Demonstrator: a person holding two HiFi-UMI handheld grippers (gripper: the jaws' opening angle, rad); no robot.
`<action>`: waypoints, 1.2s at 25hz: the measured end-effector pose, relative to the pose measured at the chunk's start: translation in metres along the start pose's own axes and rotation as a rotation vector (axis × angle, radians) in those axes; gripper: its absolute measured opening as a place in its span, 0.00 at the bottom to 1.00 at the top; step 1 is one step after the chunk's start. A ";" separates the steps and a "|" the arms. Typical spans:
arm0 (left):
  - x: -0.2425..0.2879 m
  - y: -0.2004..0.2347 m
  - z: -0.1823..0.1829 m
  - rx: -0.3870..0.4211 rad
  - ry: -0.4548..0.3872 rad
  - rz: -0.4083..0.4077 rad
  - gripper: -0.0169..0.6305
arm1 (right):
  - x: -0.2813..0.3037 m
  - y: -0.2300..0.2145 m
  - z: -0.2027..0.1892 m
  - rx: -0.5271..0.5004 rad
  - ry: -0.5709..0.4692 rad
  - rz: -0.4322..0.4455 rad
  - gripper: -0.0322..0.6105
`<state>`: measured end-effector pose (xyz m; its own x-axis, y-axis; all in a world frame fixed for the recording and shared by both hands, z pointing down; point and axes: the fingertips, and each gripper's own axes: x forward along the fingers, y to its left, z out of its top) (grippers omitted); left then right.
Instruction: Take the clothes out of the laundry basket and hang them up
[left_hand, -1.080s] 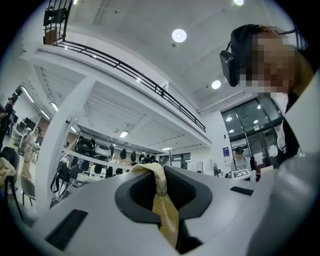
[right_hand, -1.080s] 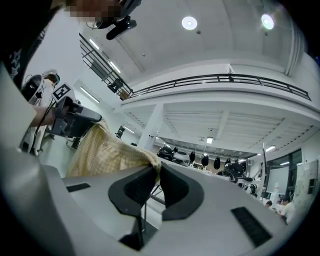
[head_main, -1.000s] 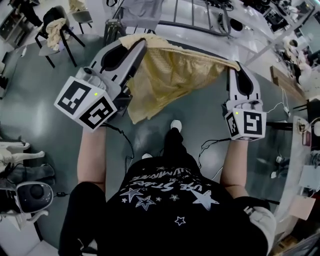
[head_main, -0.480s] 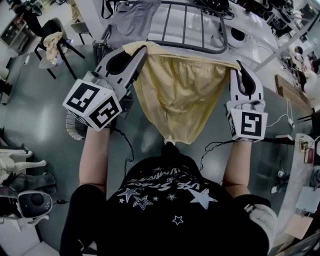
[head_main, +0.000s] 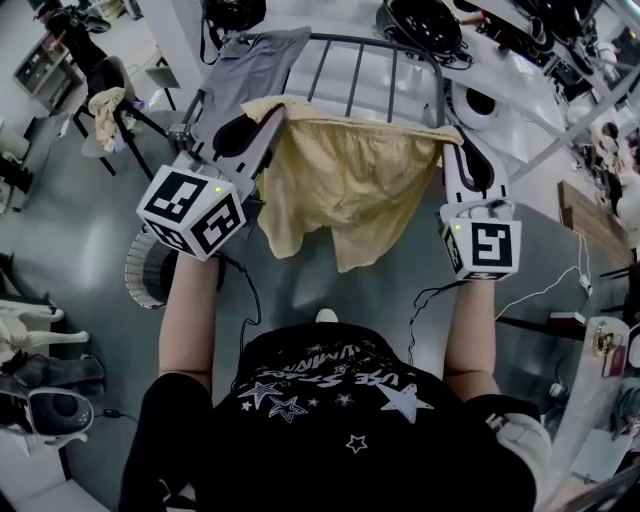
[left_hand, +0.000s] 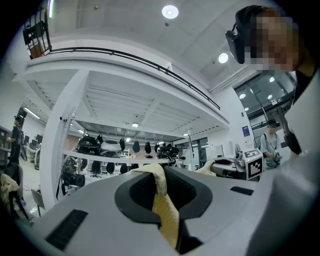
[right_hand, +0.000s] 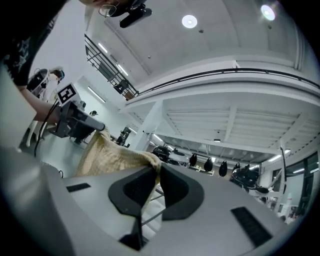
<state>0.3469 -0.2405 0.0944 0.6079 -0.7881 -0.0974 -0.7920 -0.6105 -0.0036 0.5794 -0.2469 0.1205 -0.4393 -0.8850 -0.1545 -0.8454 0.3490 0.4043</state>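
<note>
A pair of yellow shorts (head_main: 350, 185) hangs stretched by its waistband between my two grippers. My left gripper (head_main: 268, 112) is shut on the waistband's left corner, and the fabric (left_hand: 164, 205) runs between its jaws. My right gripper (head_main: 453, 137) is shut on the right corner, where the cloth (right_hand: 112, 155) bunches at the jaw tips. Just beyond the waistband stands the grey bar drying rack (head_main: 375, 65), with a grey garment (head_main: 250, 70) draped over its left end. The white mesh laundry basket (head_main: 148, 272) sits on the floor at the left, partly hidden by my left gripper's marker cube.
A black chair with a beige cloth (head_main: 108, 102) on it stands at the far left. Desks with cables and gear line the right side (head_main: 600, 340). Black helmets (head_main: 420, 25) sit on a shelf beyond the rack. The grey floor (head_main: 80, 240) lies below.
Both grippers have carried the shorts forward to the drying rack, which now fills the top of the head view. The laundry basket has come into view at the left.
</note>
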 end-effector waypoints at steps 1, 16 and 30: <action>0.008 0.005 -0.004 -0.011 0.008 0.012 0.10 | 0.008 -0.003 -0.004 0.008 -0.001 0.010 0.11; 0.108 0.079 0.000 0.020 -0.008 0.006 0.10 | 0.111 -0.052 -0.033 0.030 -0.009 -0.065 0.11; 0.251 0.162 -0.027 -0.002 -0.004 -0.163 0.10 | 0.219 -0.119 -0.078 -0.034 0.091 -0.198 0.11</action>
<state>0.3730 -0.5391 0.0967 0.7283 -0.6779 -0.0996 -0.6825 -0.7306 -0.0180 0.6073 -0.5065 0.1085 -0.2348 -0.9600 -0.1525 -0.9013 0.1563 0.4041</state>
